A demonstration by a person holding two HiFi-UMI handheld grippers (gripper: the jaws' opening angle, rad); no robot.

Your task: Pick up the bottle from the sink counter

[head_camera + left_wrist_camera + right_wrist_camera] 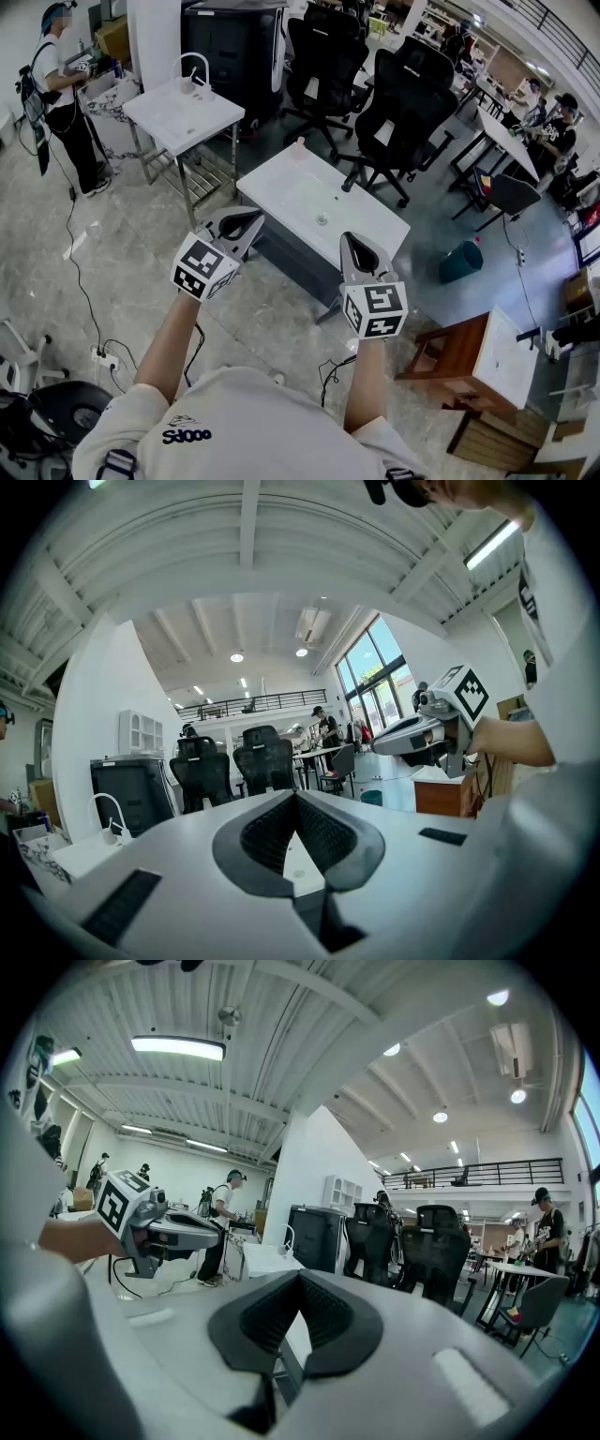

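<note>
Left gripper (246, 223) and right gripper (352, 246): jaws closed together, nothing between them. The bottle (300, 147) stands ahead of both, well apart, at the far edge of the sink counter (281, 183).

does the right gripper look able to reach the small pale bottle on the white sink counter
Probably yes: the white sink counter lies bare between the right gripper and the small pale bottle, but the gripper's jaws are shut.
</note>
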